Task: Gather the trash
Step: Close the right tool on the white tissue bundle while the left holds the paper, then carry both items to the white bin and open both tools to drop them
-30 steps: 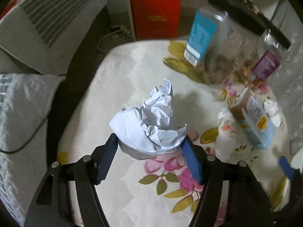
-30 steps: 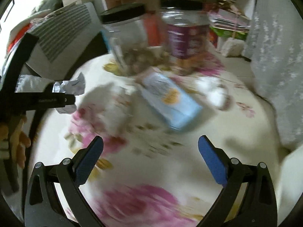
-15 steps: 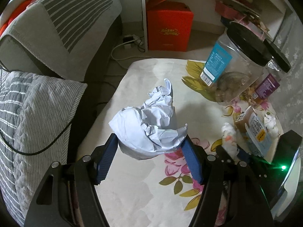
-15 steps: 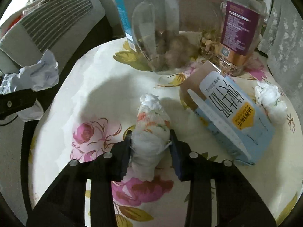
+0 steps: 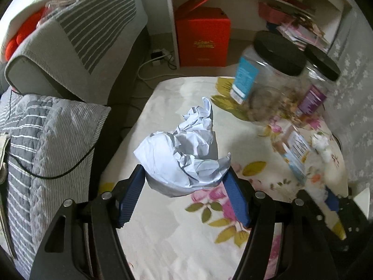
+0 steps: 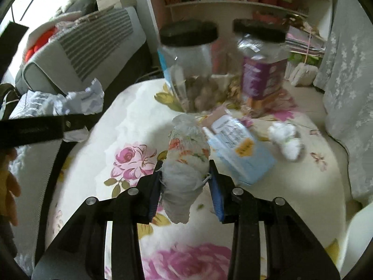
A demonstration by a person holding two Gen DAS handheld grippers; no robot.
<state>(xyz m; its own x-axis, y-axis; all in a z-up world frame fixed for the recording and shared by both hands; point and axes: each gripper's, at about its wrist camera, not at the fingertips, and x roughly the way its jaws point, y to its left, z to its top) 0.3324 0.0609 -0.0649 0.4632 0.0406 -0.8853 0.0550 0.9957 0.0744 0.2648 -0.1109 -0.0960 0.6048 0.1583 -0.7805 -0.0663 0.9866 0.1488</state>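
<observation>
Left tongs (image 5: 184, 196) clamp crumpled paper (image 5: 184, 154) – right tongs (image 6: 185, 186) pinch a tissue wad (image 6: 186, 161)

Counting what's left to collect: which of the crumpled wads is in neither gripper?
The small white tissue wad lying on the floral tablecloth, right of the blue carton. The crumpled paper is in the left gripper, the floral-printed wad in the right gripper.

Nothing really readable here: gold lettering on the red box (image 5: 202, 36), print on the blue carton (image 6: 241, 150) and both jar labels are all too blurry.
</observation>
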